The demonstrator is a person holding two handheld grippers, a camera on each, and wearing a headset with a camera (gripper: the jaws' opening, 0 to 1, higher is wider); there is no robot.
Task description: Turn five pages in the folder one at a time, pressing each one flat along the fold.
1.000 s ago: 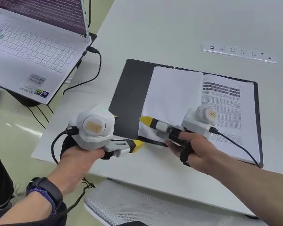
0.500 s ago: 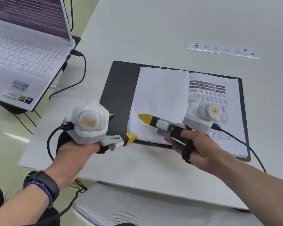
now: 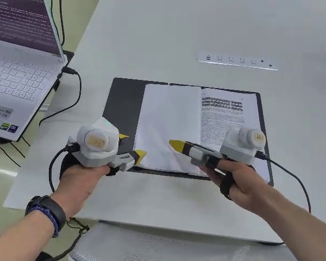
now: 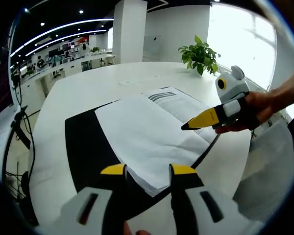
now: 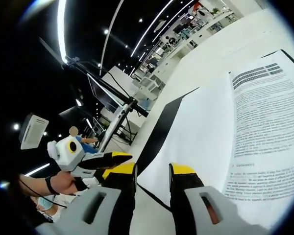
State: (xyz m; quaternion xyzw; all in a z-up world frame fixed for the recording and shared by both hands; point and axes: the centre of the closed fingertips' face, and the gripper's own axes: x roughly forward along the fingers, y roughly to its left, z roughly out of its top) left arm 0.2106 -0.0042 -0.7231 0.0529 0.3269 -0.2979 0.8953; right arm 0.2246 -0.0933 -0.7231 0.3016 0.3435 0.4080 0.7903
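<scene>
A laptop (image 3: 16,70) is cut off at the left edge. The left claw (image 3: 131,147) is spread and empty by the near-left corner of the black folder (image 3: 119,103). The folder lies open on the table (image 3: 152,32), holding a blank sheet (image 3: 168,119) and a printed page (image 3: 228,117) (print too small to read). The right claw (image 3: 177,145), slightly parted and empty, points over the lower pages; whether it touches them is unclear.
</scene>
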